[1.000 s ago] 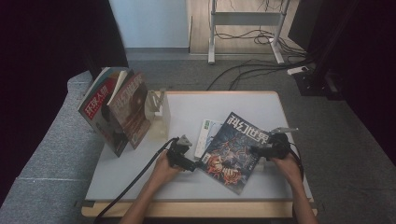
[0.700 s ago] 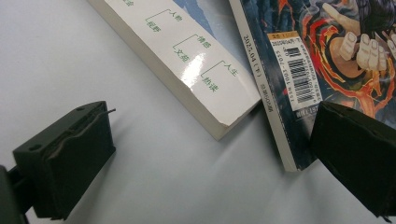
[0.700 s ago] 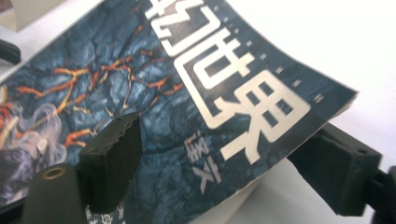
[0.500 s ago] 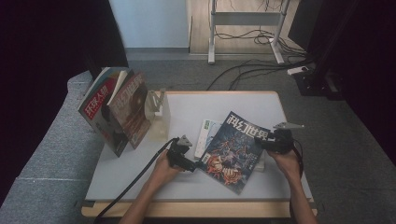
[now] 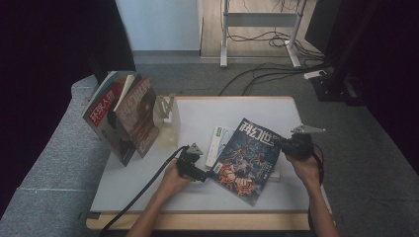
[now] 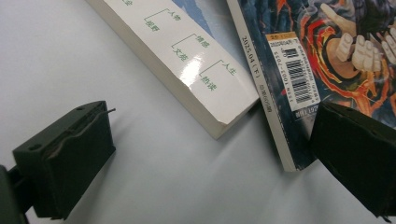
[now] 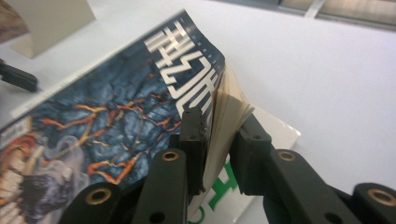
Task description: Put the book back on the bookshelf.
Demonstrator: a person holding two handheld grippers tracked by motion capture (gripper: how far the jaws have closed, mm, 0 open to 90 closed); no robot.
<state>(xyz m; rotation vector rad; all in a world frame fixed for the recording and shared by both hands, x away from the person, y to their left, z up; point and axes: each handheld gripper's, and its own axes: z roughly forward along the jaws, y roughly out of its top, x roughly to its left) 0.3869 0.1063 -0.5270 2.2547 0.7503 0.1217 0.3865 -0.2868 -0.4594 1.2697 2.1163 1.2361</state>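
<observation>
A dark blue magazine with red and white cover art lies tilted across a white book with green print on the white table. My right gripper is shut on the magazine's right page edge and holds that side raised off the book. My left gripper stands open at the magazine's lower left corner. In the left gripper view the jaws are wide apart, with the magazine's spine corner and the white book's corner just ahead of them on the table.
At the table's left, several magazines lean upright against a beige bookend. Grey upholstery borders the left side. Cables and desk legs lie on the floor beyond the far edge.
My right gripper has risen and moved slightly away, lifting the magazine's right edge. The left gripper has stayed put.
</observation>
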